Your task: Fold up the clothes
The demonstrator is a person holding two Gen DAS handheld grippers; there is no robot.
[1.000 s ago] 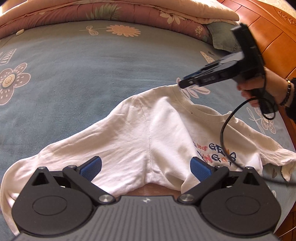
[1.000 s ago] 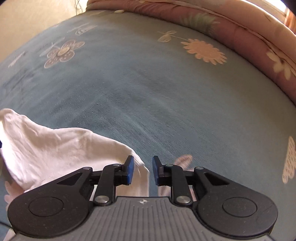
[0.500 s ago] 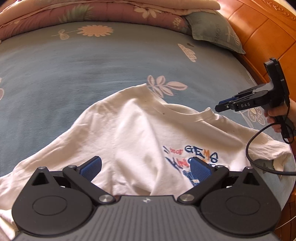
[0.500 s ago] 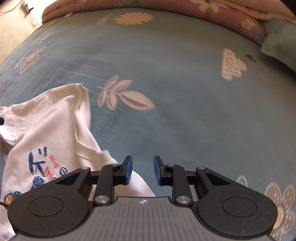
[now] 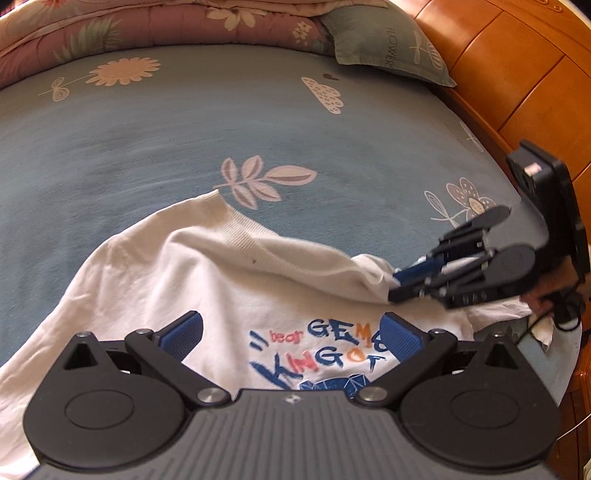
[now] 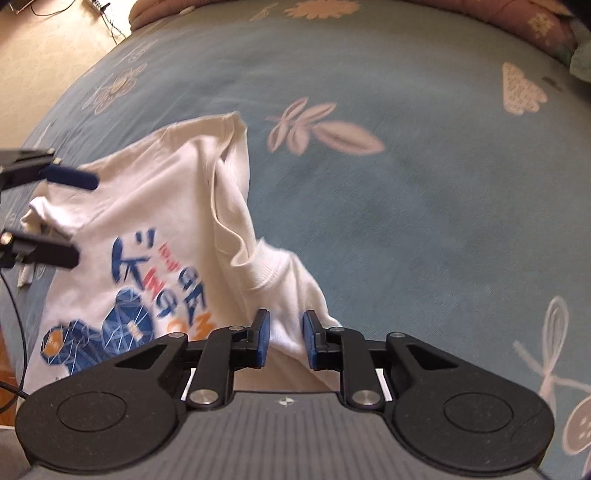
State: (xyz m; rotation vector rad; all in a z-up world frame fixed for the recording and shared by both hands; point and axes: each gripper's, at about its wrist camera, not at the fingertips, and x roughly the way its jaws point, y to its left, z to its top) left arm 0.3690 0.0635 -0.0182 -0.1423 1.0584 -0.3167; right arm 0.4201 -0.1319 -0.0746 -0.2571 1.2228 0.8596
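The T-shirt [image 5: 207, 280] lies on the bed [image 5: 184, 147], its printed chest up, spread from the near edge toward the bed's middle. At twelve o'clock from it a rolled quilt [image 5: 110, 33] lines the far edge, with a pillow [image 5: 388, 44] at two o'clock against the headboard [image 5: 509, 66]. The left gripper [image 5: 291, 336] hangs over the shirt's print, jaws wide apart. The right gripper [image 5: 397, 286] sits at three o'clock, its closing jaws straddling a raised fold of the shirt.
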